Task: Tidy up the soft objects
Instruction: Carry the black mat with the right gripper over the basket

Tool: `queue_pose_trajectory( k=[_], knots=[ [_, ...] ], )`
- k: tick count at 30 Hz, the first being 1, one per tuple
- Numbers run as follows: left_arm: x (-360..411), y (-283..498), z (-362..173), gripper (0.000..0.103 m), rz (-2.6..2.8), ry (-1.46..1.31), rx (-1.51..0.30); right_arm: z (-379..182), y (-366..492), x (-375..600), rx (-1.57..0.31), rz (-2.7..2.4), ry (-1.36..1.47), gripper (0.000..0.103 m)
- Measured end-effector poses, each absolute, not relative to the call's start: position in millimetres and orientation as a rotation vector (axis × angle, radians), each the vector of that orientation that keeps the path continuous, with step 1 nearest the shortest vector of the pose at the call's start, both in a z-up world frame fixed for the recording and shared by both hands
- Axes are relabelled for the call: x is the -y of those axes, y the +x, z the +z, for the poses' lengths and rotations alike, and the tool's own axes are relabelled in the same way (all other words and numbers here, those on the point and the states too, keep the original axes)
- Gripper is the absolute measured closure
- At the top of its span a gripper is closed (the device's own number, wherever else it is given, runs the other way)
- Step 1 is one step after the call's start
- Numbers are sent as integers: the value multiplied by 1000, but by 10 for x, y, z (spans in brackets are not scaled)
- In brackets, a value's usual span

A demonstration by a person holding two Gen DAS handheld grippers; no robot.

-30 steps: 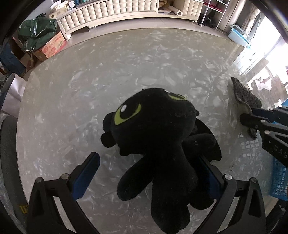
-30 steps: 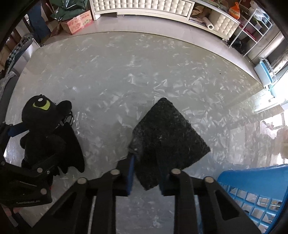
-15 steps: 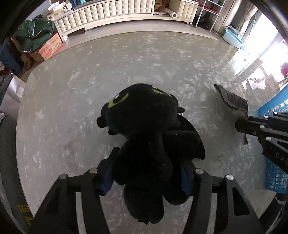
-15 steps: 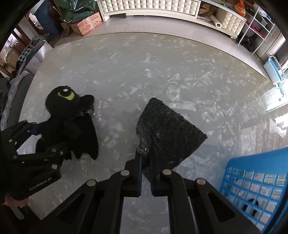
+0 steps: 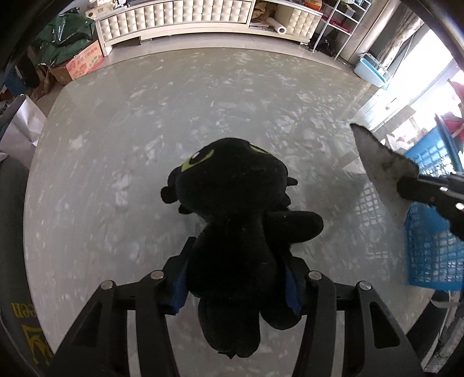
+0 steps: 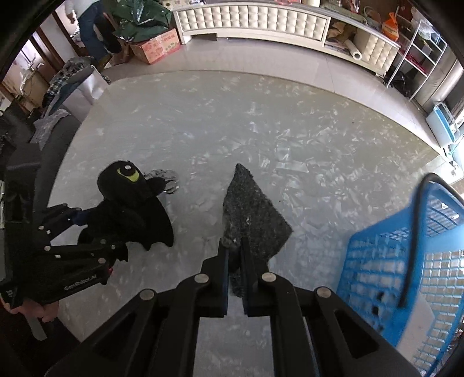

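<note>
My left gripper [image 5: 236, 275] is shut on a black plush dragon [image 5: 235, 214] with green eyes and holds it above the pale marbled table [image 5: 145, 121]. The plush also shows in the right wrist view [image 6: 130, 200], held by the left gripper [image 6: 87, 232]. My right gripper [image 6: 235, 261] is shut on a dark grey cloth pad [image 6: 252, 211], lifted off the table. The pad shows at the right of the left wrist view [image 5: 382, 165], pale underside up, with the right gripper [image 5: 420, 188] on it.
A blue plastic basket [image 6: 406, 249] with a black handle stands at the right, also in the left wrist view [image 5: 435, 255]. Beyond the table are a white tufted cabinet [image 5: 174, 20], a cardboard box [image 6: 156, 46] and a wire shelf [image 6: 417, 46].
My left gripper shut on the plush and lifted it. My right gripper tightened on the pad and raised it toward the blue basket, which has come further into view.
</note>
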State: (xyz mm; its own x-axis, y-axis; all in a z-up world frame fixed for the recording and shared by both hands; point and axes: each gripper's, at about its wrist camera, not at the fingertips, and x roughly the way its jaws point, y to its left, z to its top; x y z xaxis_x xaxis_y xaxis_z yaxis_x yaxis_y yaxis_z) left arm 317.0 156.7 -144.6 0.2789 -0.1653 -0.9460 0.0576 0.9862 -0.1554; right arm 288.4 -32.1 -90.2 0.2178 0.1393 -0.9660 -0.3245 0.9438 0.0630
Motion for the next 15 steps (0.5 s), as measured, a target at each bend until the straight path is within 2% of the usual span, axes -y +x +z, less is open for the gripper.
queue_pose_trajectory(
  k=[15],
  knots=[
    [-1564, 2584, -882, 53, -180, -90, -1196, -52, 2265, 745, -1201, 353, -168, 97]
  ],
)
